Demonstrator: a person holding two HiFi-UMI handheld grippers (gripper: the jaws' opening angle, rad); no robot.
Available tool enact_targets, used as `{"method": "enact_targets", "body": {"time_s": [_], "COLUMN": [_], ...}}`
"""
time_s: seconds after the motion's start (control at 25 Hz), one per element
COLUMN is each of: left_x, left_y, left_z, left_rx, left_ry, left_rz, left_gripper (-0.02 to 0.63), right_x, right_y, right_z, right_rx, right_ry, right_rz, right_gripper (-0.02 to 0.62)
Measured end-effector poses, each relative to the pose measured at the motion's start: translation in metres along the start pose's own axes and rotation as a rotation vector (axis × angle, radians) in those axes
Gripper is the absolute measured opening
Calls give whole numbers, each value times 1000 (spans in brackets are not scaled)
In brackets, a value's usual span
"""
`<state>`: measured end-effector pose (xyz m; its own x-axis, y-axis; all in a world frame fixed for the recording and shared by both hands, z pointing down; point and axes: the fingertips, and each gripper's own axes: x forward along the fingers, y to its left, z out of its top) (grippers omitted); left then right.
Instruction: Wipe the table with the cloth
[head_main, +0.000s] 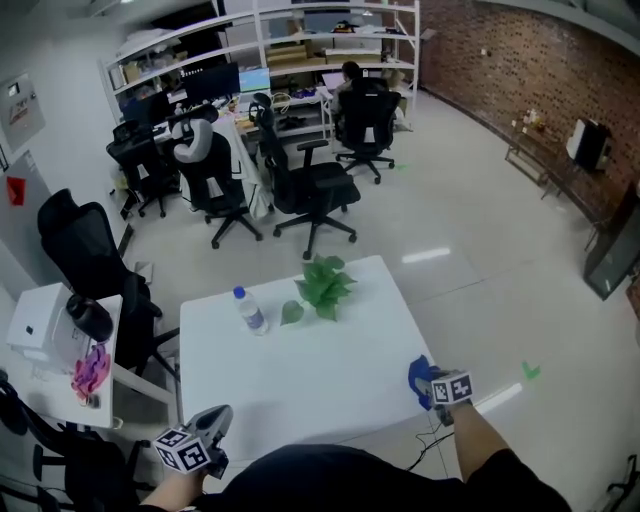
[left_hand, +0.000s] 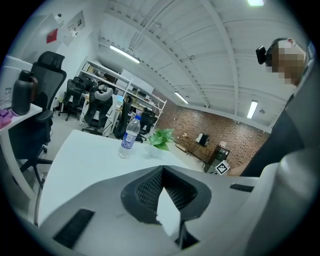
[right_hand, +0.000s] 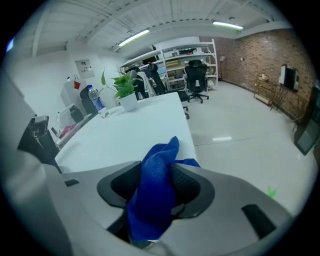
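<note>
Blue cloth (right_hand: 150, 210) between right claw's (right_hand: 156, 182) opening jaws.

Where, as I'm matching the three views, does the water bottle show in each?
Head view: water bottle centre-left, left of the potted plant.
Left gripper view: left of centre, beside the potted plant.
Right gripper view: upper left, left of the potted plant.
Shared landmark: potted plant.

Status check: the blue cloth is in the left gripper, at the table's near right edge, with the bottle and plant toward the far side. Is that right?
Wrong gripper. The blue cloth stands between the jaws of the right gripper, which are opening, as the right gripper view shows. The rest of your statement holds.
</note>
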<state>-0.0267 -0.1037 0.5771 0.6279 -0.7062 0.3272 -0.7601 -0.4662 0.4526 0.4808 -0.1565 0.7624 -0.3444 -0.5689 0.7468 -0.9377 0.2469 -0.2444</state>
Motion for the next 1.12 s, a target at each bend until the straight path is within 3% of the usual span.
{"method": "enact_targets", "body": {"time_s": [0.12, 0.24, 0.32, 0.36, 0.48, 0.56, 0.64, 0.76, 0.92, 1.12], "left_x": [3, 4, 3, 1, -3, -8, -15, -27, -41, -54], "left_y": [1, 1, 3, 5, 12, 17, 20, 27, 33, 45], "left_z": [4, 8, 11, 12, 16, 19, 20, 19, 16, 12], "left_rx": [-1, -9, -15, -17, -26, -23, -18, -5, -5, -7], "left_ry": [-10, -35, -54, -65, -103, -125, -143, -162, -174, -192], "left_rz": [-6, -18, -22, -24, -30, -31, -27, -15, 5, 41], "left_gripper": [-5, -5, -5, -5, -5, -5, -5, -5, -5, -5], "right_x": [-5, -32, -58, -71, -104, -110, -104, -82, -50, -27], "right_y": [5, 2, 19, 37, 108, 160, 209, 263, 299, 314], "right_z": [10, 38, 70, 89, 138, 151, 150, 142, 129, 127], "right_rx": [42, 88, 115, 125, 145, 135, 99, 55, 19, -44], "right_ry": [-34, -139, -249, -308, -460, -496, -485, -440, -357, -286], "right_rz": [42, 49, 115, 183, 415, 554, 655, 733, 766, 756], "right_gripper": [290, 295, 285, 243, -2, -19, -3, 2, 0, 0]}}
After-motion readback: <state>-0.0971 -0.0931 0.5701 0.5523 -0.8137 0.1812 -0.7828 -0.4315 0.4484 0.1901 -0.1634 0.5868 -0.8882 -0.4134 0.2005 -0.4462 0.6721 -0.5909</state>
